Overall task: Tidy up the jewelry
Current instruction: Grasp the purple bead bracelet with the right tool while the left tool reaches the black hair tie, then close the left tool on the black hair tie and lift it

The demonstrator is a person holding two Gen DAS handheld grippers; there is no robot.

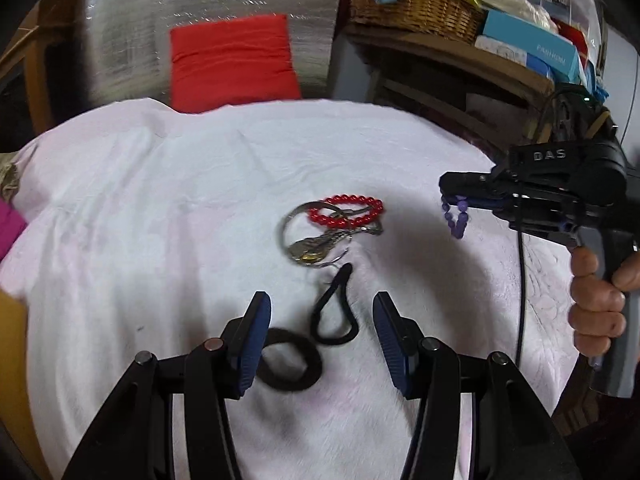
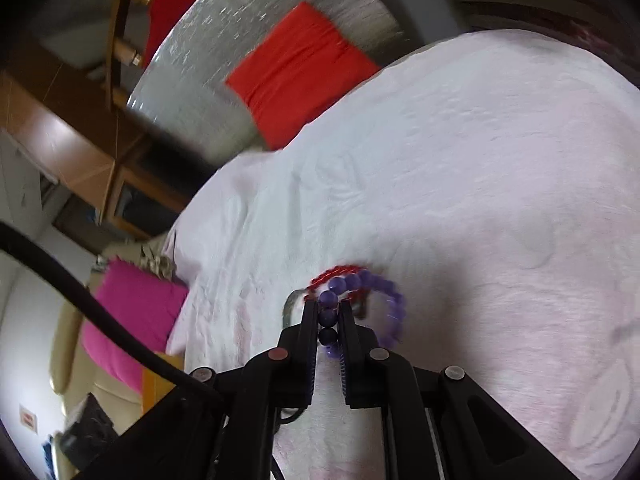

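Observation:
A red bead bracelet (image 1: 346, 211) lies on the white cloth (image 1: 160, 200), overlapping a metal key ring with keys (image 1: 316, 242). Two black hair ties lie nearer me: a stretched loop (image 1: 335, 312) and a round one (image 1: 290, 360). My left gripper (image 1: 320, 308) is open, low over the cloth, its fingers either side of the black loop. My right gripper (image 1: 450, 192) is shut on a purple bead bracelet (image 1: 457, 218) and holds it above the cloth at the right. In the right wrist view the purple bracelet (image 2: 360, 284) hangs from the shut gripper (image 2: 328, 308), with the red bracelet (image 2: 338, 270) behind it.
A red cushion (image 1: 232, 62) leans on a silver foil panel (image 1: 200, 8) behind the cloth. A wooden shelf with a wicker basket (image 1: 416, 0) and boxes stands at the back right. A pink cushion (image 2: 132, 320) lies to the left.

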